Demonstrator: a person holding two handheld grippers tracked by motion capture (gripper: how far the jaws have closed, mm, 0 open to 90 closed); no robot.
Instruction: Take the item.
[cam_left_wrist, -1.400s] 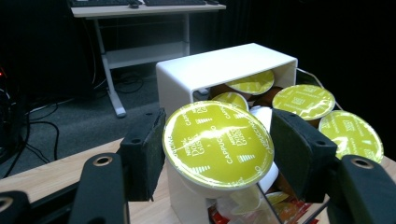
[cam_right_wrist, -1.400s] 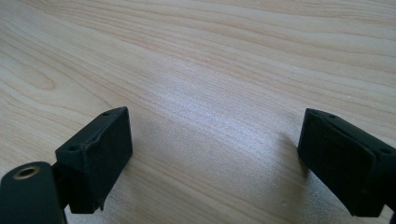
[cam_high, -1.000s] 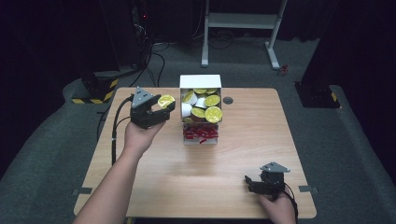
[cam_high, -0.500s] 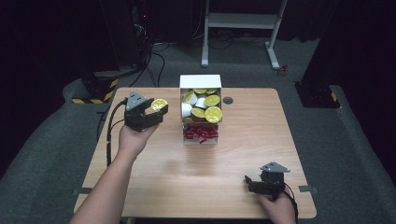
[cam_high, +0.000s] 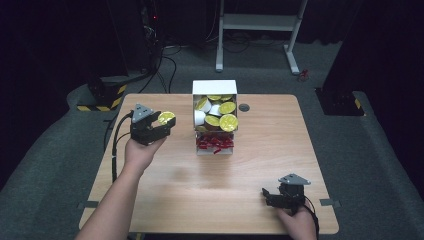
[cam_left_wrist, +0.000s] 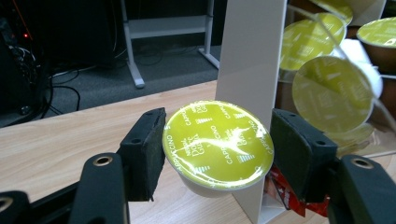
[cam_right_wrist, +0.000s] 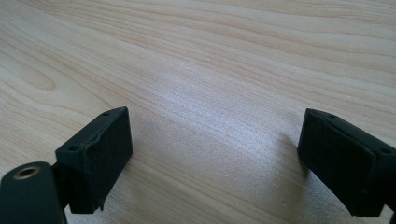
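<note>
I am holding a little coffee cup (cam_left_wrist: 218, 142) with a shiny yellow-green lid in my left gripper (cam_high: 150, 129), at the left middle of the high view. My two black pads (cam_left_wrist: 144, 151) squeeze its sides, one on each side, so the lid faces up and nothing can spill or slip. I keep it up off the table (cam_high: 175, 185), just to the left of the white box (cam_high: 215, 117), so it does not bump the box wall. The box stands near the top middle of the table and is full of more cups like mine, all piled up. Some red wrappers (cam_high: 215, 143) sit at its bottom front. I think I took this cup to put it somewhere else, but I cannot tell where. My right gripper (cam_high: 285, 192) rests low on the table at the bottom right of the high view. Its jaws are spread wide apart with nothing between them, just bare wood. I think it waits there so it stays out of the way.
</note>
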